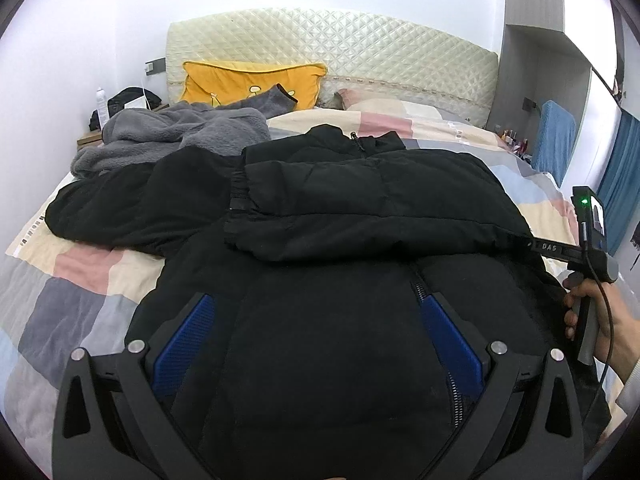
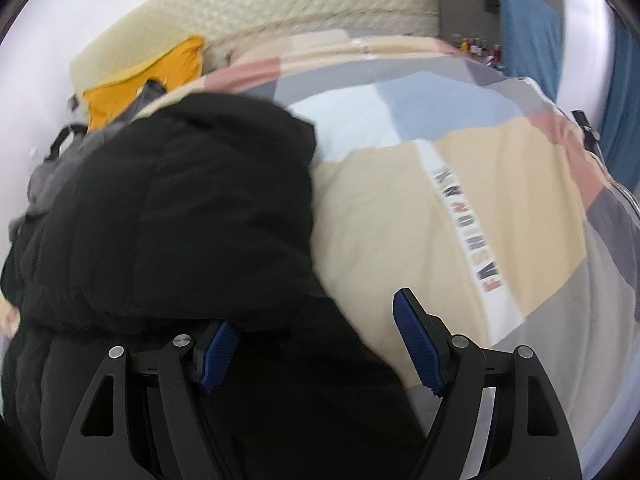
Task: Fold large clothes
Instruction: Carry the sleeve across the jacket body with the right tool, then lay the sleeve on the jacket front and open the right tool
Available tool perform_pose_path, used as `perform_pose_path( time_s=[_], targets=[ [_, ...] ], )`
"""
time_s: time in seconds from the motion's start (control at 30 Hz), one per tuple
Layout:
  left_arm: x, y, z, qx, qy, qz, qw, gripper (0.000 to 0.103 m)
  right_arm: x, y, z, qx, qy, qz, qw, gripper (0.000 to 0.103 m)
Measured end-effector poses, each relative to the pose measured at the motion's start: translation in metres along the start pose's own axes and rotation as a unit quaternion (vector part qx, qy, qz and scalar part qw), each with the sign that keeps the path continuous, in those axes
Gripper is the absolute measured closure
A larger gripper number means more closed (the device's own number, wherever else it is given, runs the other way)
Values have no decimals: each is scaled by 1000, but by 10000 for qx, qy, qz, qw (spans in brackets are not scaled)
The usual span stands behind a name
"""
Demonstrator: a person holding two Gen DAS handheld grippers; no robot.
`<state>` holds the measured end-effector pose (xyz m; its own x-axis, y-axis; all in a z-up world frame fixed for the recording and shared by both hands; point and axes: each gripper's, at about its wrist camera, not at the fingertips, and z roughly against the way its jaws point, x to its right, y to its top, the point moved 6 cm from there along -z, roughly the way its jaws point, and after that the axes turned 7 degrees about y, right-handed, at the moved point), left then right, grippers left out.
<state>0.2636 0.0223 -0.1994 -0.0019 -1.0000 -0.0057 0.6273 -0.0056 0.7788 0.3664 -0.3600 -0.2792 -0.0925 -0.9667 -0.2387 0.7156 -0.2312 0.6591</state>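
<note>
A black puffer jacket [image 1: 320, 340] lies front up on the bed, its zipper [image 1: 420, 284] running down the middle. One sleeve [image 1: 360, 208] is folded across the chest, while the other sleeve [image 1: 132, 204] stretches out to the left. My left gripper [image 1: 316, 320] hovers open over the jacket's lower front, its blue pads [image 1: 180, 344] wide apart. At the jacket's right edge [image 2: 340, 320] my right gripper [image 2: 320, 332] stands open, one pad [image 2: 218, 348] partly tucked under the folded sleeve and the other over the bedding. In the left wrist view a hand [image 1: 600, 320] holds it.
A patchwork duvet [image 2: 460, 200] covers the bed. A grey fleece garment [image 1: 172, 132] and a yellow pillow [image 1: 248, 84] lie near the quilted headboard [image 1: 340, 48]. A nightstand with a bottle [image 1: 100, 100] stands at the left, blue curtains [image 1: 624, 168] at the right.
</note>
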Motion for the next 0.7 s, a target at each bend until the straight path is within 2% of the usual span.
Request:
perform_pose_path(
  time_s=[0.17, 0.4, 0.57, 0.63, 0.7],
  targets=[
    [0, -4, -6, -79, 127, -36, 9999, 0, 12, 10, 13, 287, 13, -311, 9991, 29],
    [5, -1, -8, -217, 121, -77, 9997, 0, -10, 6, 32, 154, 104, -214, 9996, 29],
    [13, 19, 3, -144, 86, 159, 9997, 0, -48, 10, 92, 816, 680, -231, 9941, 27],
    [18, 32, 5, -118, -55, 285, 9995, 0, -68, 17, 103, 1049, 778, 94, 9914, 27],
    [23, 52, 5, -41, -50, 340, 9994, 0, -90, 31, 108, 1302, 671, 597, 9874, 27]
  ],
)
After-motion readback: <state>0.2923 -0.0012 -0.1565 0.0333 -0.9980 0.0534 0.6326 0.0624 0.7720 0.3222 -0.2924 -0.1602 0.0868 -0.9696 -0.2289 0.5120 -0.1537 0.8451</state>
